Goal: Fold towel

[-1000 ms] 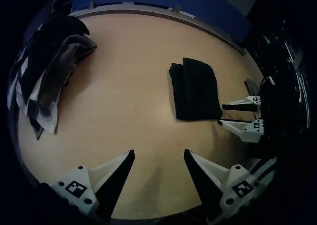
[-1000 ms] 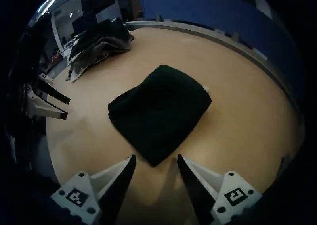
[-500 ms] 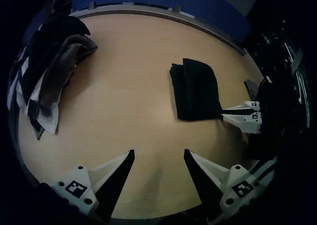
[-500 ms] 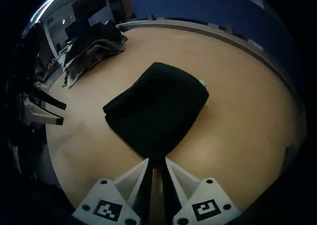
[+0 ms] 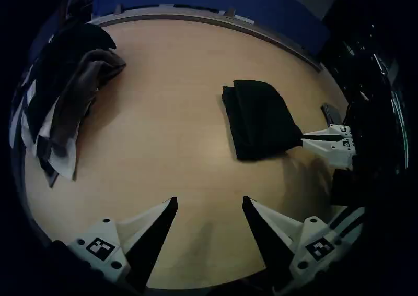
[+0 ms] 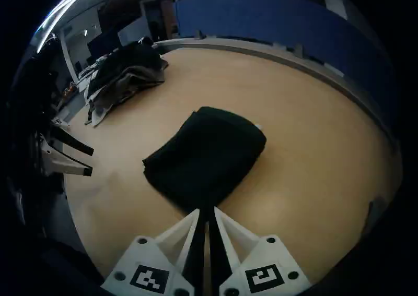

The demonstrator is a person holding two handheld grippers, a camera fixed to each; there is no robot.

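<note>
On the wooden table (image 5: pixel 157 113) lay the black towel (image 5: pixel 258 119), already folded into a thick pad, well apart from a heap of clothes (image 5: pixel 62 97). The right gripper (image 6: pixel 206 212) was pinched on its near corner. The left gripper (image 5: pixel 209 199) hung spread wide, holding nothing. Soft, light and limp, the towel would likely sag from one corner, so a second hold on the neighbouring corner looked wise.

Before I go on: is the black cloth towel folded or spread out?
Folded: the black cloth towel is a compact, thick pad with layered edges, right gripper shut on its corner.
</note>
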